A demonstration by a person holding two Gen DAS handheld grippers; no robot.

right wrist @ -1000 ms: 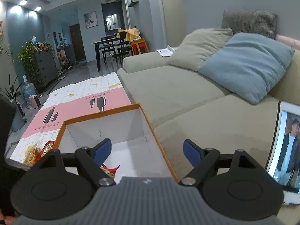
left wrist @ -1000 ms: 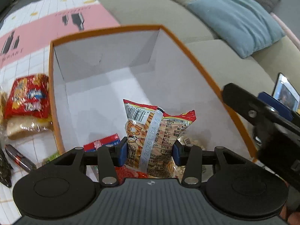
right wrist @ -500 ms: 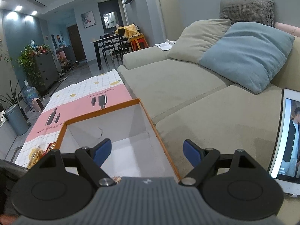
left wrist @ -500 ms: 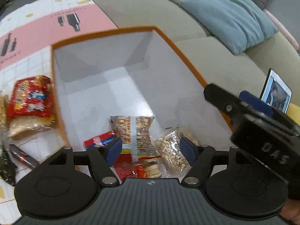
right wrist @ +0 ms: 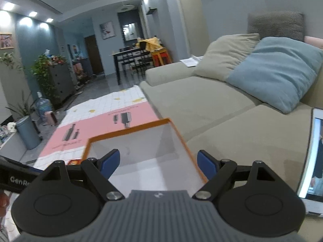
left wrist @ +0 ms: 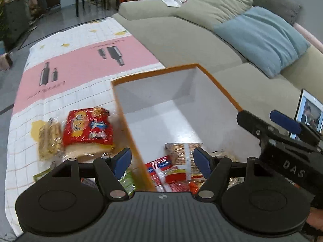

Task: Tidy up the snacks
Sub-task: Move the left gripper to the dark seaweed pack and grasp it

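An orange-rimmed white box (left wrist: 218,84) stands on the table by the sofa; it also shows in the right wrist view (right wrist: 177,133). Several snack packs (left wrist: 177,167) lie in its near end. My left gripper (left wrist: 161,160) is open and empty, straddling the box's left wall near its front corner. A red snack bag (left wrist: 86,127) and a clear pack of biscuits (left wrist: 49,139) lie on the cloth left of the box. A green pack (left wrist: 126,181) shows behind my left fingers. My right gripper (right wrist: 158,164) is open and empty above the box's near right side.
A pink and white checked cloth (left wrist: 80,66) covers the table. A beige sofa (left wrist: 191,32) with a blue cushion (left wrist: 260,38) runs along the right. A lit tablet (left wrist: 308,113) lies on the sofa seat near the right gripper's body (left wrist: 282,147).
My left gripper let go of the striped snack pack, which now lies in the box, then opened wide and shifted left over the box's left wall. The right gripper stayed open.
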